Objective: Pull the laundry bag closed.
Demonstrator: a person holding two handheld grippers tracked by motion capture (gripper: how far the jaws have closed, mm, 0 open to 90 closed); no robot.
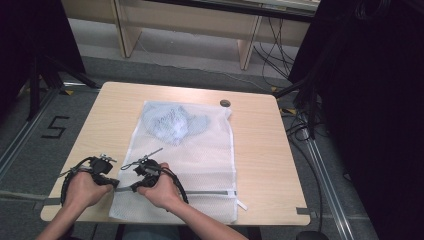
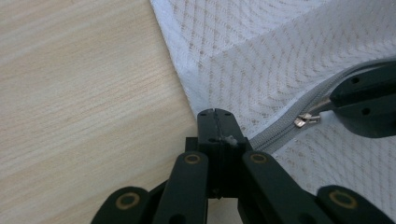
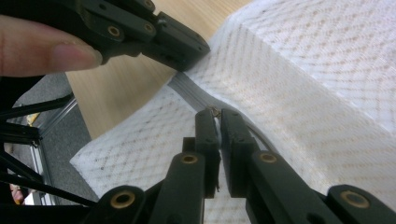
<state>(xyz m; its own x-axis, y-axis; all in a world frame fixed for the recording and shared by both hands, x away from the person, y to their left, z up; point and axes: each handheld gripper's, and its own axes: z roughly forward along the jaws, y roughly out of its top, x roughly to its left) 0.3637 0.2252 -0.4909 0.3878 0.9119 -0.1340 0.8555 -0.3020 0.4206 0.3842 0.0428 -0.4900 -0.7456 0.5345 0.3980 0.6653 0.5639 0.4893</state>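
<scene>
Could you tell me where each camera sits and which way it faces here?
High view: above the person's side, looking forward and down on the table; both forearms and hands enter from the bottom.
Left gripper view: rides the left gripper, looking along its jaws at the mesh laundry bag.
Right gripper view: rides the right gripper; a fingertip shows upper left.
Both gripper views share the grey zipper.

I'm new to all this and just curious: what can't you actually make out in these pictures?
- High view: the blue cloth inside the mesh bag is veiled by the mesh; what garment it is cannot be told.
- High view: the small dark round thing is too small to identify.
- Right gripper view: the zipper pull sits between the right tool's jaws, which hide it.
- Left gripper view: the zipper's end is hidden in the left tool.
</scene>
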